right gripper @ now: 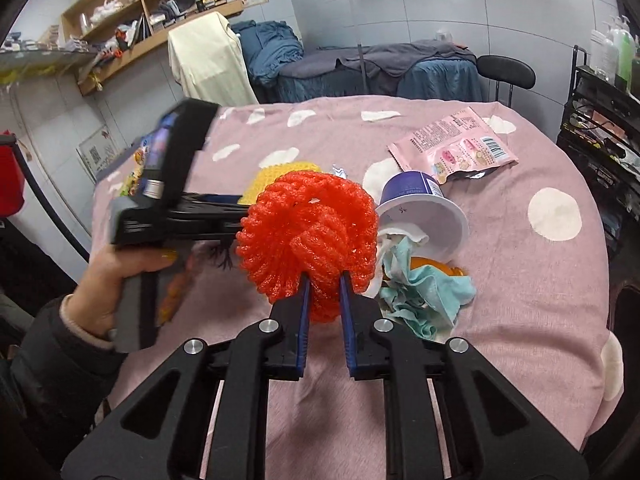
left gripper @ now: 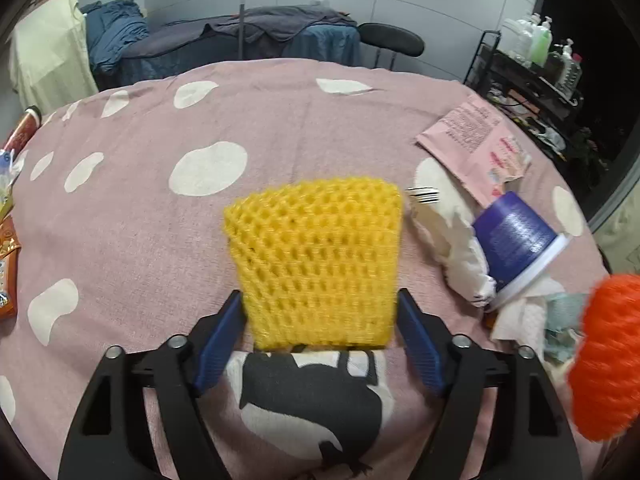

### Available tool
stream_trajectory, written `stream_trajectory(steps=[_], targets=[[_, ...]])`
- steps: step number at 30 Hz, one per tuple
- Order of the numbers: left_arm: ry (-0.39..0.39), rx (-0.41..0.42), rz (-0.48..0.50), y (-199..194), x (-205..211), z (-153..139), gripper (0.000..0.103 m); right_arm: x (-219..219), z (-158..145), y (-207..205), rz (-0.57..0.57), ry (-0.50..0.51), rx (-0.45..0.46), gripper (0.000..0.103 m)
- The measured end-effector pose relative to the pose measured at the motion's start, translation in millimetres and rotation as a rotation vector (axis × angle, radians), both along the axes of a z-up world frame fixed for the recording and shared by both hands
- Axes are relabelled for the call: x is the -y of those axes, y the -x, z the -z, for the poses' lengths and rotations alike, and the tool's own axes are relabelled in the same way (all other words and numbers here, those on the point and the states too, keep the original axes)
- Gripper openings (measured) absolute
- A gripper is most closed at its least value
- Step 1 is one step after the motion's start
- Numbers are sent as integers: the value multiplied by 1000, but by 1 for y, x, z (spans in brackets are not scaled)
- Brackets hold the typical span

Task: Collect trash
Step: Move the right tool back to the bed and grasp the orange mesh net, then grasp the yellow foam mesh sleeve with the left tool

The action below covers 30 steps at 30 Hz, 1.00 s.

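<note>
— Orange foam fruit net (right gripper: 310, 236): who has it?
— Right gripper (right gripper: 324, 280), jaws clamped on it.
— And the left gripper (left gripper: 320, 312)?
— Jaws apart around a yellow foam net (left gripper: 316, 264) on the pink spotted blanket (left gripper: 140, 208).
— Farther back?
— Tipped purple cup (right gripper: 424, 212), crumpled tissues (right gripper: 424, 296), then a pink snack wrapper (right gripper: 452, 148).

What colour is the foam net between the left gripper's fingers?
Yellow foam net, an open honeycomb mesh; the left wrist view shows it best.
</note>
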<state>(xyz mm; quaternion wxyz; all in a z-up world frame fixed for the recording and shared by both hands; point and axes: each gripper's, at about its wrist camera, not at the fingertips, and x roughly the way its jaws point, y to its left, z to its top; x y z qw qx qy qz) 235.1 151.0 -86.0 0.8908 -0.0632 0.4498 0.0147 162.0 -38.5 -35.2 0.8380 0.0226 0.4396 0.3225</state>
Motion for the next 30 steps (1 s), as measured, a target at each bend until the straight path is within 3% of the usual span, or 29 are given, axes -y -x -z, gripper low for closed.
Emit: stream_trajectory(steps=[2,4,6,9,23,30], targets=[[-1,18,-12,3,-2,-2,59,7,-2,3,9,-12,3,15],[20,39,-29,9,-7,-6,35,15,-4,6,26,-22,7,15],[66,53,-40,14,-12,-8,18,23,-5,9,42,-35,7,15],[103,87,-53,26,-17,-12,10,36,-6,10,69,-51,9,15],[181,268,-40,82,2,-38,8,84,-5,22,166,-89,12,15],[188,316,57,107,42,-47,8,110,-6,30,226,-104,21,15]])
